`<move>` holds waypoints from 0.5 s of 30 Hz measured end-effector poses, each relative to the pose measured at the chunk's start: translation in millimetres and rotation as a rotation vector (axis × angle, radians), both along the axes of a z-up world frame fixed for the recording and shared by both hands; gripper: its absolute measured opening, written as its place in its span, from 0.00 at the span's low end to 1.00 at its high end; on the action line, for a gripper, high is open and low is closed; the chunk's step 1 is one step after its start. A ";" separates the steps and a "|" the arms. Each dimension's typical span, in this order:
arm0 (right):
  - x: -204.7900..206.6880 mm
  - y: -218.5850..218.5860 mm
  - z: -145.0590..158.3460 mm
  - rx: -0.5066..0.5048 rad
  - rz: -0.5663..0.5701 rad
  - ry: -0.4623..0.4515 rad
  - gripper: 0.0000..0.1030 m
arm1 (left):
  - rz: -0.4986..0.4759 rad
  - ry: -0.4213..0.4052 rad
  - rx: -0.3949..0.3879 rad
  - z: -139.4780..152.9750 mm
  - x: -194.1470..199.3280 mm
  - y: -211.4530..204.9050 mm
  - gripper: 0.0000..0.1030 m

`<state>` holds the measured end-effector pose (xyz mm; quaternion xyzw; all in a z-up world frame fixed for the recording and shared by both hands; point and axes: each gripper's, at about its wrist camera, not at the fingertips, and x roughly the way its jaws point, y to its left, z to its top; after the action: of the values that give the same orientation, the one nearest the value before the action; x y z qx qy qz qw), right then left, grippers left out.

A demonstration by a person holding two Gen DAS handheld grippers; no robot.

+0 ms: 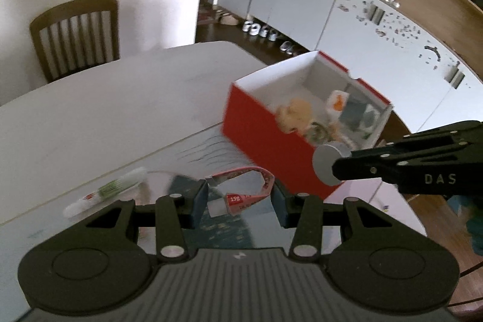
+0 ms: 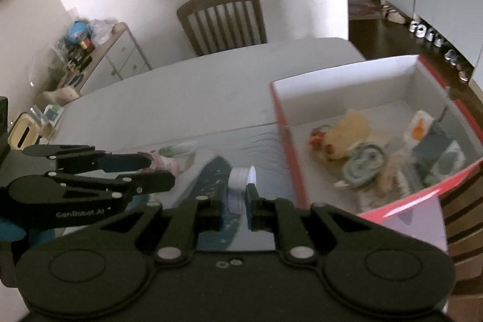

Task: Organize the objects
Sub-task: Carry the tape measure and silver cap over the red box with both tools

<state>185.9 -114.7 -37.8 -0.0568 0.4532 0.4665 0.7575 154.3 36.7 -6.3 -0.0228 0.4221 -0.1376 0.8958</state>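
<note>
A red box with white inside [image 1: 265, 135] stands on the table; it also shows in the right wrist view [image 2: 286, 141] and holds a yellow plush, a round grey item and small packs. My left gripper [image 1: 240, 201] has its jaws apart around a pink tube labelled 15g [image 1: 241, 195], held above the table. My right gripper [image 2: 235, 201] is shut on a small white round container [image 2: 240, 180], just left of the box; it shows from the side in the left wrist view [image 1: 326, 168].
A white tube with green print [image 1: 105, 192] lies on the table at left. A dark blue patterned item [image 2: 211, 186] lies under the grippers. A wooden chair [image 2: 222, 20] stands behind the table. Cabinets and shoes line the far right wall.
</note>
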 end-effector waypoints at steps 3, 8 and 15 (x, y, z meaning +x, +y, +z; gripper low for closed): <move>12.7 -17.8 -0.1 0.003 -0.016 -0.005 0.11 | -0.020 -0.005 0.001 1.5 4.2 -24.7 0.43; 35.5 -43.4 -5.3 0.001 -0.038 -0.005 0.11 | -0.043 -0.008 0.005 1.9 14.1 -62.2 0.43; 69.9 -72.3 -17.6 0.001 -0.067 0.004 0.11 | -0.054 -0.003 0.022 -1.1 32.2 -108.3 0.43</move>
<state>255.8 -187.0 -55.4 -0.0403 0.4563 0.4411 0.7717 186.5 -71.6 -7.4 -0.0013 0.4225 -0.1573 0.8926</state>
